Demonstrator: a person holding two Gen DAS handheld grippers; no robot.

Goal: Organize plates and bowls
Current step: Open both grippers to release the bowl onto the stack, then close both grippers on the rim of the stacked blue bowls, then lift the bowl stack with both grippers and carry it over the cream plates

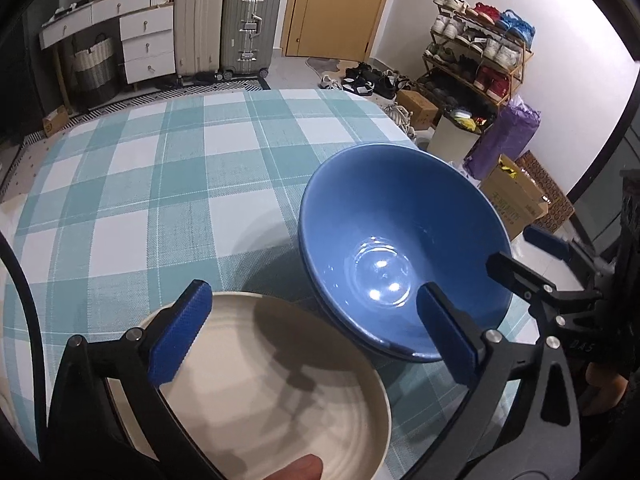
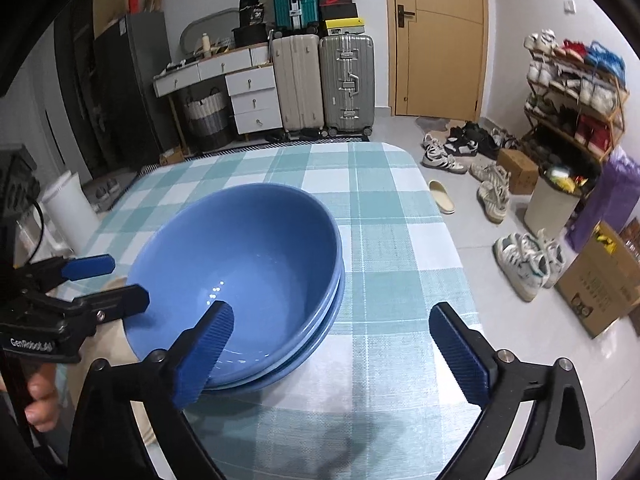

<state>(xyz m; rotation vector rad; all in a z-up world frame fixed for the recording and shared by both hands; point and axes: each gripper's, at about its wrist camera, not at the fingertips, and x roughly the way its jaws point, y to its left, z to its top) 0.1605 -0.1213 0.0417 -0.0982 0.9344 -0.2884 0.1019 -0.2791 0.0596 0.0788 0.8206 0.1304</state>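
Observation:
A blue bowl (image 1: pixel 404 248) sits nested in another blue bowl on the checked tablecloth; in the right wrist view the stacked blue bowls (image 2: pixel 240 264) are left of centre. A cream plate (image 1: pixel 280 392) lies on the table just left of the bowls, partly under my left gripper's fingers. My left gripper (image 1: pixel 316 336) is open and empty above the plate's far rim and the bowl's near rim. My right gripper (image 2: pixel 332 356) is open and empty, its left finger over the bowl's near rim. In the right wrist view the left gripper (image 2: pixel 108 284) shows at the left.
The teal and white checked table (image 1: pixel 180 184) stretches away from me, its right edge (image 2: pixel 460 248) near the bowls. Beyond it are suitcases (image 2: pixel 324 80), drawers, a door, shoes on the floor (image 2: pixel 528 264), a shoe rack and cardboard boxes.

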